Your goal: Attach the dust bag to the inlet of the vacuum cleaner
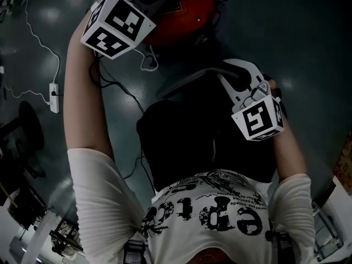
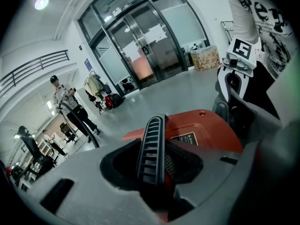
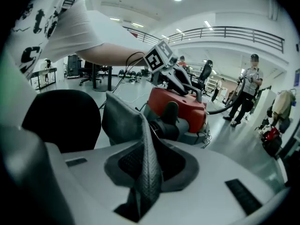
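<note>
Dust bag (image 1: 209,131) – dark fabric, slack, lying in the middle of the head view on the near side of the vacuum cleaner (image 1: 181,15), close against the person's shirt (image 1: 220,213). From the right gripper view its grey woven edge rises as a ridge, with the red vacuum body just beyond it. A dark round fitting (image 3: 166,125) sits on the vacuum's near side, right behind the bag's edge; whether the bag is on it cannot be told.

Right claw (image 3: 145,182): a fold of the bag fabric stands upright between the jaws, the pads close against it on both sides – pinched.

Left claw (image 2: 152,172): jaws clamped on a black ribbed strip (image 2: 152,149) that belongs to the vacuum, with the red housing and its label directly behind. In the head view this gripper's marker cube (image 1: 117,25) is at far left, beside the vacuum.

Vacuum stands on the grey floor (image 1: 33,48). A white power strip (image 1: 54,97) with a trailing cord lies to the left, well apart.

Surroundings: glass doors (image 2: 140,41), a cardboard box (image 2: 206,57) near them, and a bystander (image 3: 251,86) standing beyond the vacuum.
</note>
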Motion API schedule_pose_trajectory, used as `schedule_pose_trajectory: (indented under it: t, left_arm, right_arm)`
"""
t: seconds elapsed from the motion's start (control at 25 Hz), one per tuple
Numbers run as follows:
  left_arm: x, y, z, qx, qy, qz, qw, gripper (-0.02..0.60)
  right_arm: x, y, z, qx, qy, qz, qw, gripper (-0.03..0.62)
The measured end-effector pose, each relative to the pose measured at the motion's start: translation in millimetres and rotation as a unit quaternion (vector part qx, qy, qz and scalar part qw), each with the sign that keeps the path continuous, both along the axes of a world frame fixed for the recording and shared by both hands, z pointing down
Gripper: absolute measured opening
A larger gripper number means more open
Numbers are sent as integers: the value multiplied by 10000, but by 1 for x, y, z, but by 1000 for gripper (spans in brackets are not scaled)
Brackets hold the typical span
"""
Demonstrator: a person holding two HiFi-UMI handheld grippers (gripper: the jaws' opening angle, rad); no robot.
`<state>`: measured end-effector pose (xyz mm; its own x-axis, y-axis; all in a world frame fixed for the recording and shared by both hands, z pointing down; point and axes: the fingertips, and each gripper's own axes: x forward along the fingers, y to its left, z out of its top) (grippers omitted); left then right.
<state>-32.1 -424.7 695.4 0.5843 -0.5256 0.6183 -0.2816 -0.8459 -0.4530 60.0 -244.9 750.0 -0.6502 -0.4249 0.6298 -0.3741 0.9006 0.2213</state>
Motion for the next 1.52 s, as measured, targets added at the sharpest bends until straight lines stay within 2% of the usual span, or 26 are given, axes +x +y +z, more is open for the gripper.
schedule_pose_trajectory:
  t: [0.52,0.76,0.92,1.04,1.16,1.2,1.24,1.32,1.4,1.44,1.48,1.52]
  left_arm:
    - [1,0,1,44,63,26,10000,132]
    - [0,-1,-1,121,122,28,9998,132]
    - [1,-1,-1,150,206,60,9997,132]
    - [0,0,-4,483,337,52,9983,133]
    - [-12,4,-11,1095,43,-165,9938,163]
    - [-16,9,-17,1253,63,-245,9918,173]
    - [-19,15,-25,1343,211,-344,9901,177]
    - [-23,34,-46,1381,741,-573,9860,178]
    - [-26,57,-62,1326,1356,-806,9785,176]
    - [-28,69,-67,1246,1752,-998,9715,176]
    - [-30,80,-69,1104,2217,-1277,9604,176]
    - [-32,90,-68,869,2677,-1635,9455,176]
  right_arm:
    - [-2,-23,3,-11,-343,698,9970,62]
    - [-1,-31,5,-312,-553,1055,9924,74]
    - [-1,-30,6,-639,-633,896,9919,74]
    - [-1,-29,5,-747,-622,772,9923,74]
    - [3,-29,-4,-720,-674,979,9903,110]
    - [4,-29,-8,-695,-717,1052,9894,122]
    - [5,-27,-13,-668,-762,1080,9890,130]
    - [5,-24,-28,-644,-952,1048,9878,130]
    - [3,-25,-52,-606,-1414,1088,9821,130]
    - [4,-29,-65,-524,-1688,1177,9772,130]
    - [6,-34,-79,-407,-1952,1304,9712,129]
    - [7,-39,-90,-280,-2175,1436,9650,129]
